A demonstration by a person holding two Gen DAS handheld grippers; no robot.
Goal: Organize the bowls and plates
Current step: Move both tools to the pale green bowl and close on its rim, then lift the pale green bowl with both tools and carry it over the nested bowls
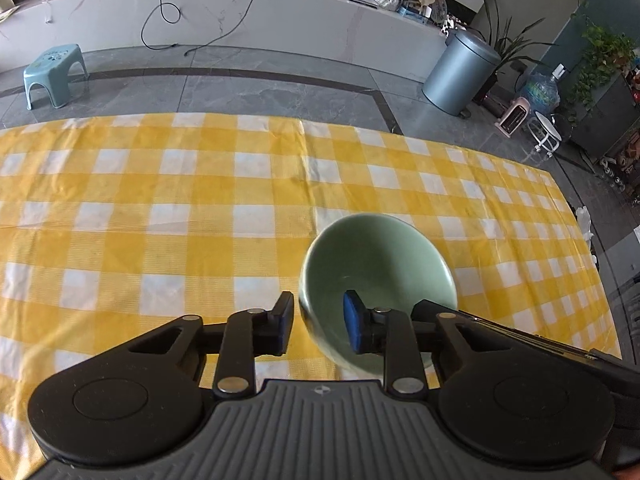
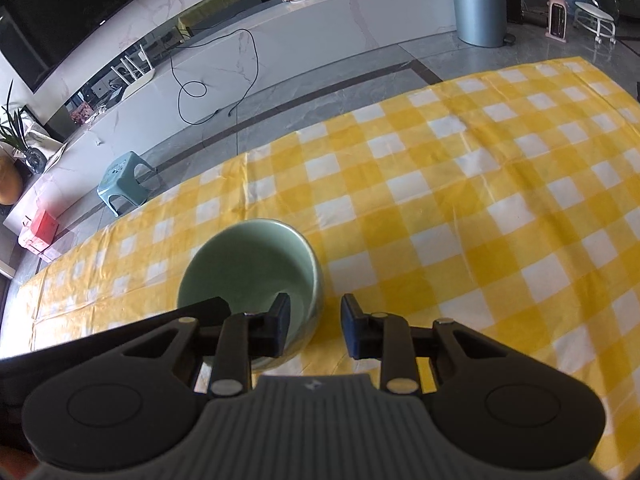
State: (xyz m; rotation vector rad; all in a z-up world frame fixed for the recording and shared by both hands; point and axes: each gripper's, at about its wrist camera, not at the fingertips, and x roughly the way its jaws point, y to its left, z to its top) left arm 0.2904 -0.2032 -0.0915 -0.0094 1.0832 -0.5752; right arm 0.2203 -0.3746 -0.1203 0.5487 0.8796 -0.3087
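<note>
Straddling the green bowl's point(image 1: 376, 276) rim, each spread hand-held gripper — left point(image 1: 318, 326), right point(image 2: 314, 326) — seems set to pinch and lift.

On the counter point(image 1: 160, 208), under its yellow checked cloth, the one obstacle in the left wrist view is the green bowl point(image 1: 376, 264). It sits toward the near right and tilts, with one of the left gripper's point(image 1: 318, 326) fingers point(image 1: 354, 320) inside it and the other outside the rim. From the bowl to the far edge and the left edge the cloth lies bare.

In the right wrist view a green bowl point(image 2: 256, 264) stands near the left edge, with one of the right gripper's point(image 2: 314, 330) fingers point(image 2: 282, 320) inside its rim. The rest of the counter toward the far edge and right edge is bare cloth.
</note>
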